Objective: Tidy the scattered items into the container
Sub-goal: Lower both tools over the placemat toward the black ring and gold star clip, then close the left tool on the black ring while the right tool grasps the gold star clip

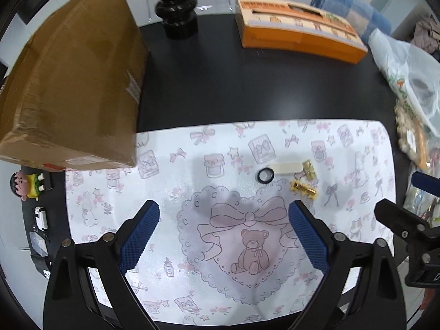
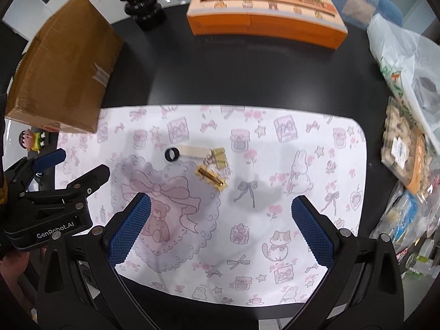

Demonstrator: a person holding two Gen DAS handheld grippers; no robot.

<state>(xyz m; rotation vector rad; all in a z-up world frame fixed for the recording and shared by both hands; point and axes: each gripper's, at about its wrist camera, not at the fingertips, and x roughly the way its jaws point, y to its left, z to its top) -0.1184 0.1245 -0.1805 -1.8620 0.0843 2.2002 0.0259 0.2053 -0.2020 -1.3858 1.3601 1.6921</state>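
Ahead of my left gripper's (image 1: 224, 236) fingers, toward the right one, a ring (image 1: 266, 176), a small block (image 1: 286, 168) and two clips (image 1: 305, 181) lie close together on the mat (image 1: 165, 165). A cardboard box (image 1: 77, 82) sits beyond the left finger, a long carton (image 1: 297, 33) far ahead.

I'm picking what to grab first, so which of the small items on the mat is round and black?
The black ring, at the left end of the cluster. Beside it lie a cream block and two gold clips, none round or black.

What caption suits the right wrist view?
Open right hand-held gripper above a pink-patterned white mat with a black ring, cream block and gold clips.
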